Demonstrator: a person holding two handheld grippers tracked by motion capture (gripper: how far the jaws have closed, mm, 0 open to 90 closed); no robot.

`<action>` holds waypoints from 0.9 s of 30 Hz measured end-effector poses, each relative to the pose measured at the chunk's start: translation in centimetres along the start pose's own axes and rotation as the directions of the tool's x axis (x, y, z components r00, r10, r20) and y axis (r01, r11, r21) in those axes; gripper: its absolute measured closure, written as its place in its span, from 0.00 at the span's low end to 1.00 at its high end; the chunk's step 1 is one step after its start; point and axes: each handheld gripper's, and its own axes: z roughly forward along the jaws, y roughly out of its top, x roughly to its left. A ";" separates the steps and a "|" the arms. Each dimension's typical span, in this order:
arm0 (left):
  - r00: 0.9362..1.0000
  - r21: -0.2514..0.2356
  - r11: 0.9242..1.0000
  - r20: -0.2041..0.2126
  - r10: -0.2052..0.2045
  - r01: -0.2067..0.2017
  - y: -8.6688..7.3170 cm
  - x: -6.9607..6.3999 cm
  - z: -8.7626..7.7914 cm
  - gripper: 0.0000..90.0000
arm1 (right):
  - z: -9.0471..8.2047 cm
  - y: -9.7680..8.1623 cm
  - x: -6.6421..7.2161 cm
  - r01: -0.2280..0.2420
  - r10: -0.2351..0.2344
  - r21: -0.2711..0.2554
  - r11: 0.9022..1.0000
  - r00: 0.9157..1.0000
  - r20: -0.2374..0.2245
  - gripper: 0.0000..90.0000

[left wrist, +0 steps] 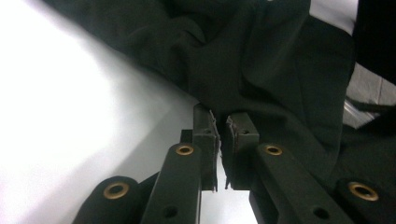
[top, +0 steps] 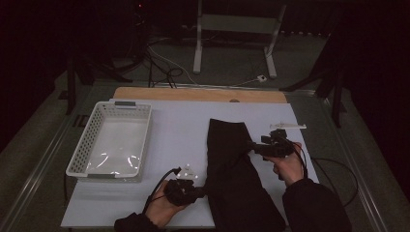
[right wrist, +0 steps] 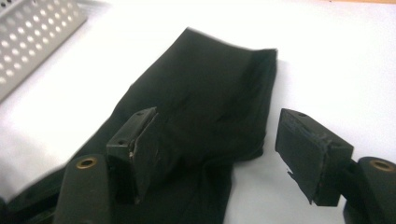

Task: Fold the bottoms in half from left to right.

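A black cloth (top: 232, 169) lies lengthwise on the white tabletop (top: 179, 130), between the two claws. The left claw (left wrist: 223, 140) is pressed nearly together, pinching the cloth's near left edge. The right claw (right wrist: 219, 154) is spread wide over the far end, pads clear of the soft, creased fabric.

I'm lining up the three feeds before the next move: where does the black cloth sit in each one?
High view: black cloth lies right of centre on the white table, between both grippers.
Left gripper view: upper and right part, its edge at the jaw tips.
Right gripper view: centre, running to the lower left.
Shared landmark: the white table.
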 end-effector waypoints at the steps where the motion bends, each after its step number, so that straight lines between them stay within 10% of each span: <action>1: 1.000 0.000 1.000 0.000 0.000 0.000 0.0 0.0 0.0 0.90 | 0.0 0.0 0.0 0.000 0.000 0.000 1.000 1.000 0.000 0.34; 9: 0.999 -0.144 0.989 -0.004 -0.036 0.035 1.3 0.4 -1.6 0.47 | 1.2 1.0 -0.1 -0.029 0.029 -0.021 0.999 1.000 0.002 0.35; 27: 0.991 -0.266 0.962 -0.098 -0.090 0.062 8.4 4.3 0.9 0.33 | 4.2 1.4 -1.7 -0.022 0.023 -0.007 1.000 0.994 0.107 0.33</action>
